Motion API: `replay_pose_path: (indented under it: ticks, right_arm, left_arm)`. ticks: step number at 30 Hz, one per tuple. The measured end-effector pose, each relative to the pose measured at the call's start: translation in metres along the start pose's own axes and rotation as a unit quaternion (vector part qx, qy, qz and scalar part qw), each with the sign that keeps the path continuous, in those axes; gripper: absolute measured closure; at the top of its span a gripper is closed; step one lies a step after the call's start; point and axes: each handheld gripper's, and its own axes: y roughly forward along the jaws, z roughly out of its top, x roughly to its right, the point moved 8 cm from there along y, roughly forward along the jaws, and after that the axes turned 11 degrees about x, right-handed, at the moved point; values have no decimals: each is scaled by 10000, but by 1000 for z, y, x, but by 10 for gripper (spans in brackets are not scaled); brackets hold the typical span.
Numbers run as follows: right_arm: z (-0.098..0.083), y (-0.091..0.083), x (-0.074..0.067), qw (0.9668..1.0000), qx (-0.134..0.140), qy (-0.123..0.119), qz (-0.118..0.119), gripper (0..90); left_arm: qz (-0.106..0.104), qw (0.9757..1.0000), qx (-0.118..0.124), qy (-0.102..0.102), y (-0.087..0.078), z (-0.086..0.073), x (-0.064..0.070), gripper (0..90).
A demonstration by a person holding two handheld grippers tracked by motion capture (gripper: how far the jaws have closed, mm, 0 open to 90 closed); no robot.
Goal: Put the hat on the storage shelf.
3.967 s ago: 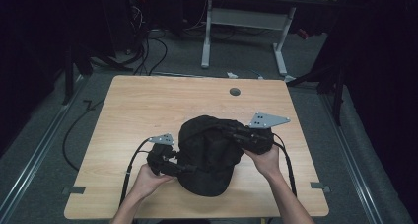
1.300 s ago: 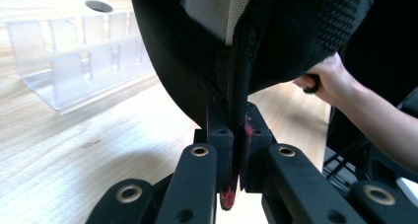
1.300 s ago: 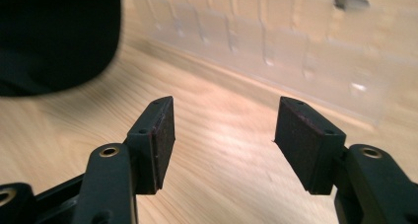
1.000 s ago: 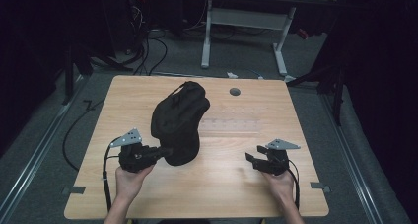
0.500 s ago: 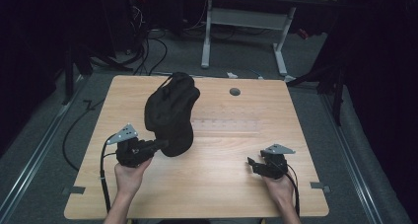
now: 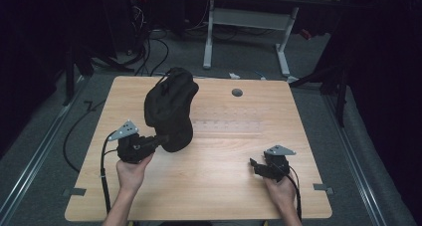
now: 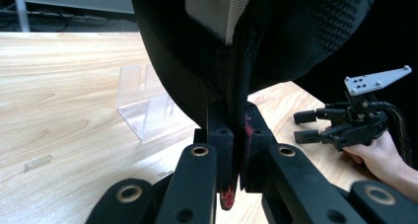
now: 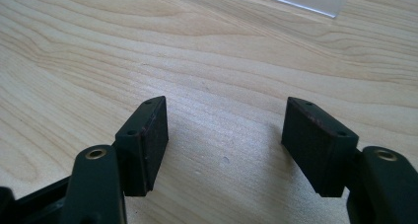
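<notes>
1. Since half a second ago, my left gripper (image 6: 158,140) has tipped the black fabric backpack (image 6: 169,109) a little more upright, toward the table's far left.
2. Its jaws are clamped tight on a seam at the bag's lower edge (image 7: 235,110).
3. My right gripper (image 6: 255,166) rests well apart, jaws wide, holding nothing.
4. Bag's lifted and standing, I'd judge; placing it beside the clear acrylic stand (image 7: 143,105) remains.

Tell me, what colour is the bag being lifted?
Black, seen best in the high view; the bag hangs pinched in the left gripper.
</notes>
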Motion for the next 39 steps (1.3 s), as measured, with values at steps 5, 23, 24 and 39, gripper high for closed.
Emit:
replay_pose_path:
  ticks: [5,23,24,39]
  right_arm:
    - [0,0,0,10000,5,0,-16,344]
    - [0,0,0,10000,4,-10,-15,344]
    - [0,0,0,10000,1,-7,-19,344]
    - [0,0,0,10000,3,-11,-1,341]
  left_arm:
    - [103,9999,11,51,6,3,-2,860]
    - [255,9996,47,106,31,31,-15,859]
    - [278,9995,31,130,33,32,-16,859]
    - [475,9982,-162,334,61,31,-24,859]
